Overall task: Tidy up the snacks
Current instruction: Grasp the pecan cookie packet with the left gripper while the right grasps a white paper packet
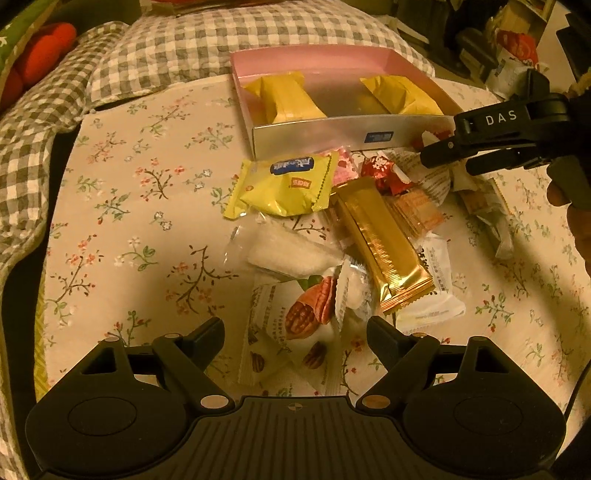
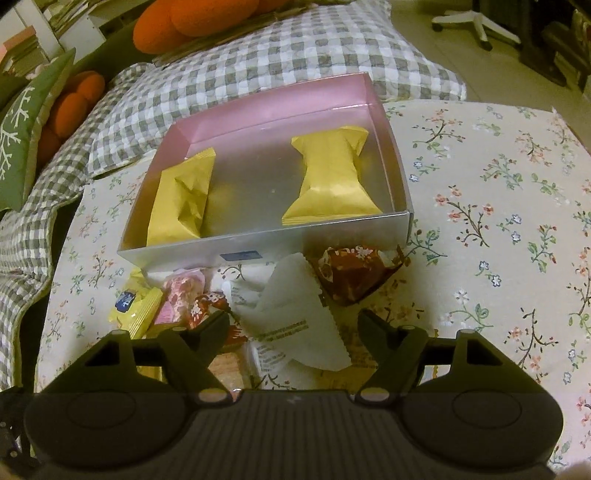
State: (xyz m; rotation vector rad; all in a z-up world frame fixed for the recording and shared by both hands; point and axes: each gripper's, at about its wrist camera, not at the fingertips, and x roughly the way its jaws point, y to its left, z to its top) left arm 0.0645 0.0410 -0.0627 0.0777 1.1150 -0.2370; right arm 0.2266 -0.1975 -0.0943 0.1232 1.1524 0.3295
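Note:
A silver box with a pink inside (image 1: 325,136) (image 2: 173,254) stands on the floral cloth and holds two yellow packets (image 1: 284,98) (image 2: 332,184). A pile of snacks lies in front of it: a yellow packet (image 1: 288,184), a gold bar (image 1: 384,243), a pecan packet (image 1: 295,325), a white packet (image 2: 295,317) and a red wrapped snack (image 2: 351,273). My left gripper (image 1: 295,332) is open and empty over the pecan packet. My right gripper (image 2: 291,328) is open and empty over the white packet; in the left wrist view it shows (image 1: 447,158) at the box's right front corner.
A floral cloth (image 1: 147,221) covers the surface. A grey checked quilt (image 2: 221,55) lies behind and left of the box. Orange cushions (image 2: 192,18) and a green pillow (image 2: 22,140) sit at the far left. Clutter stands at the far right (image 1: 517,55).

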